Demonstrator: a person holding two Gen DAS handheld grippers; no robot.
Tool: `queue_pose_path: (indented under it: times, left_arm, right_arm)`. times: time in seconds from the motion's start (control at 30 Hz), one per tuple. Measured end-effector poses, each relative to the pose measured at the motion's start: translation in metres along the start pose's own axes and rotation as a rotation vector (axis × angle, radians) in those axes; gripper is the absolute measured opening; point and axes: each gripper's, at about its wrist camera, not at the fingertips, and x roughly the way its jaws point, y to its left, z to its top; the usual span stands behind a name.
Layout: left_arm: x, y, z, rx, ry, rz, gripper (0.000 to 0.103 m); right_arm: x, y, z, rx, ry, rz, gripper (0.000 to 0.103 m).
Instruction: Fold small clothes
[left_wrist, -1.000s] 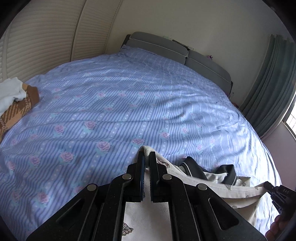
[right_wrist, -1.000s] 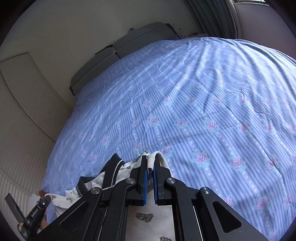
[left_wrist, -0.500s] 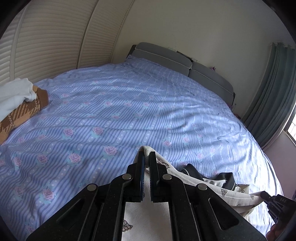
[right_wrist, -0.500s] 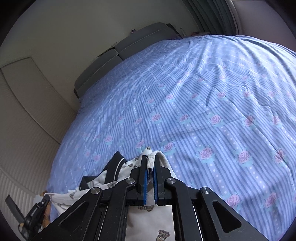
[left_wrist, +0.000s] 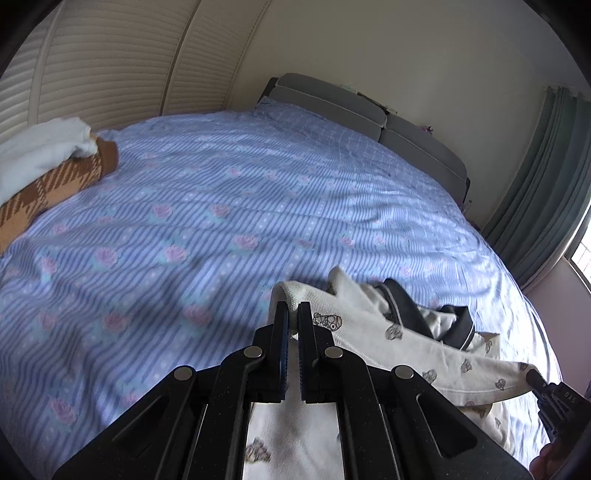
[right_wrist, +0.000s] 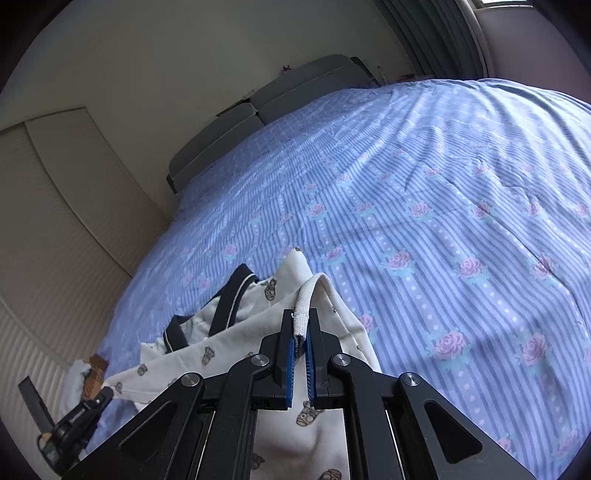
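A small cream garment (left_wrist: 413, 350) with little printed figures and dark navy trim hangs stretched between my two grippers above the bed. My left gripper (left_wrist: 293, 314) is shut on one ribbed edge of it. My right gripper (right_wrist: 300, 325) is shut on the other ribbed edge of the garment (right_wrist: 258, 317). The navy collar (right_wrist: 229, 302) droops in the middle. The right gripper shows at the lower right of the left wrist view (left_wrist: 554, 398), and the left gripper at the lower left of the right wrist view (right_wrist: 85, 410).
The bed has a blue striped cover with pink roses (left_wrist: 221, 221) and a grey headboard (left_wrist: 369, 114). A brown checked and white pile of clothes (left_wrist: 44, 170) lies at the bed's left edge. Louvered doors stand left, grey curtains (left_wrist: 546, 184) right.
Both grippers have risen and tilted with the garment held; more of the wall and headboard shows, and the garment hangs more spread between them.
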Motion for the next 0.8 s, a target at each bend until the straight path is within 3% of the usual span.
queue_pose_path:
  times: [0.23,0.57,0.6,0.63,0.7,0.8]
  left_arm:
    - [0.028,-0.019,0.035,0.062,-0.049,-0.006,0.007]
    - [0.082,-0.015,0.033,0.063,0.081,0.023,0.007]
    - [0.08,-0.014,0.032,0.067,0.084,0.018,0.013]
    - [0.078,-0.014,0.03,0.074,0.084,0.015,0.016]
    - [0.068,-0.012,0.025,0.084,0.075,0.015,0.033]
    - [0.047,-0.012,0.017,0.115,0.062,0.0,0.034]
  right_arm:
    - [0.025,0.009,0.035,-0.023,-0.041,-0.012,0.006]
    - [0.073,0.002,0.044,0.005,0.073,-0.089,0.007]
    - [0.072,0.003,0.041,-0.008,0.077,-0.096,0.011]
    - [0.07,0.004,0.038,-0.026,0.077,-0.104,0.024]
    - [0.061,0.007,0.031,-0.054,0.062,-0.108,0.043]
    - [0.043,0.013,0.019,-0.093,0.04,-0.096,0.046]
